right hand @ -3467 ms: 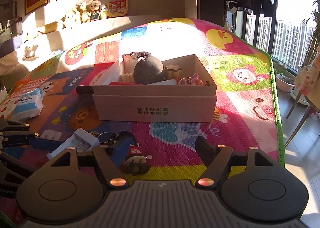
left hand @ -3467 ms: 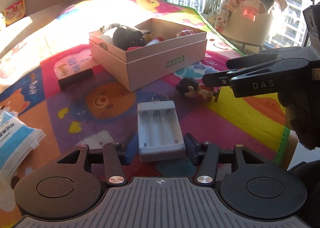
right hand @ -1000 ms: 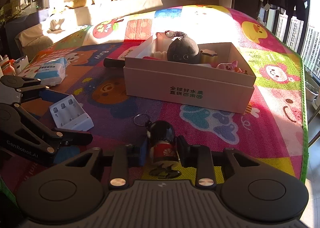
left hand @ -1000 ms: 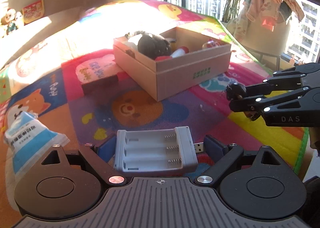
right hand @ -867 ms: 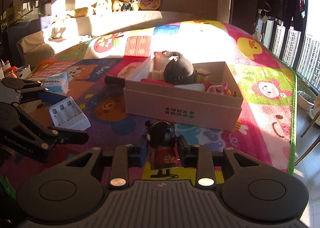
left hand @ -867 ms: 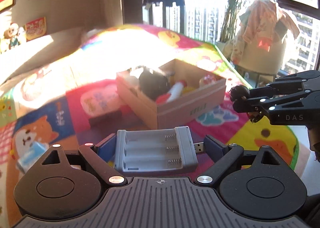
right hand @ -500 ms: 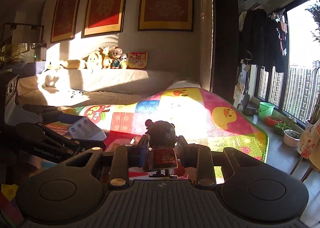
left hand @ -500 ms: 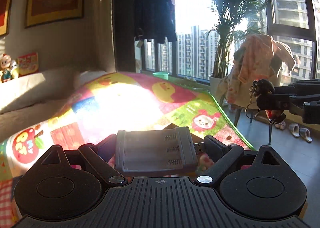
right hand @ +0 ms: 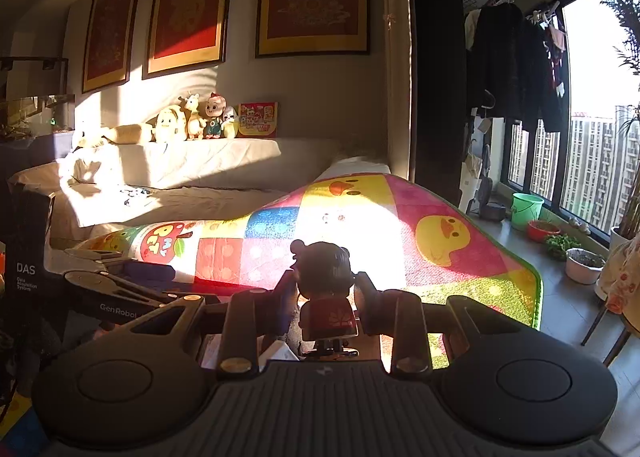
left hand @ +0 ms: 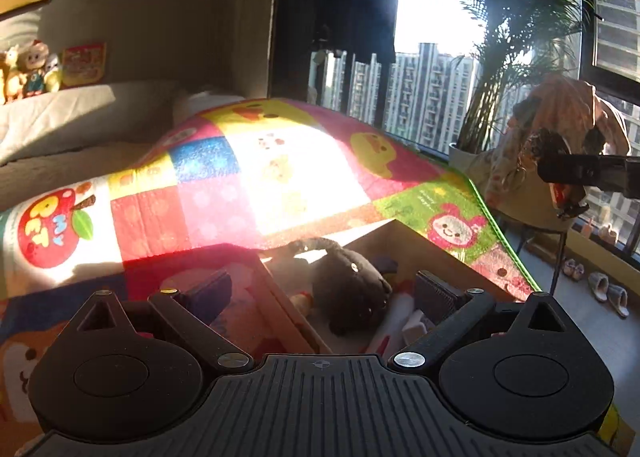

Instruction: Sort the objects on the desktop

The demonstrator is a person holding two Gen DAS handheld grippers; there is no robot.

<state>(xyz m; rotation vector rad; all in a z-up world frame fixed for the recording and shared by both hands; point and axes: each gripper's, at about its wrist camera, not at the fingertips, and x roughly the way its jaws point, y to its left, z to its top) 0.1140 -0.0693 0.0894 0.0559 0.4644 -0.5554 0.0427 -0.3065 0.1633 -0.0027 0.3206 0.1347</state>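
Observation:
My left gripper point(left hand: 320, 285) hangs over the open cardboard box point(left hand: 400, 231); its jaws are opening and nothing is between them. Below them in the box lie a black plush toy point(left hand: 352, 297) and some pale items I cannot make out. The grey battery holder is not in view. My right gripper point(right hand: 326, 297) is shut on a small doll keychain point(right hand: 324, 269) with a black head and red body, held up in the air. In the left wrist view that right gripper point(left hand: 560, 173) and the doll point(left hand: 568, 197) show at the right edge, above and right of the box.
A colourful play mat point(left hand: 240, 177) covers the surface under the box. A sofa with a row of plush toys point(right hand: 192, 121) runs along the back wall. To the right are windows, a chair draped with clothes point(left hand: 560, 113), a green bucket point(right hand: 527, 209) and plant pots.
The battery holder has left my left gripper, whose jaws now stand wider and empty over the box. My right gripper has kept its hold on the doll and risen.

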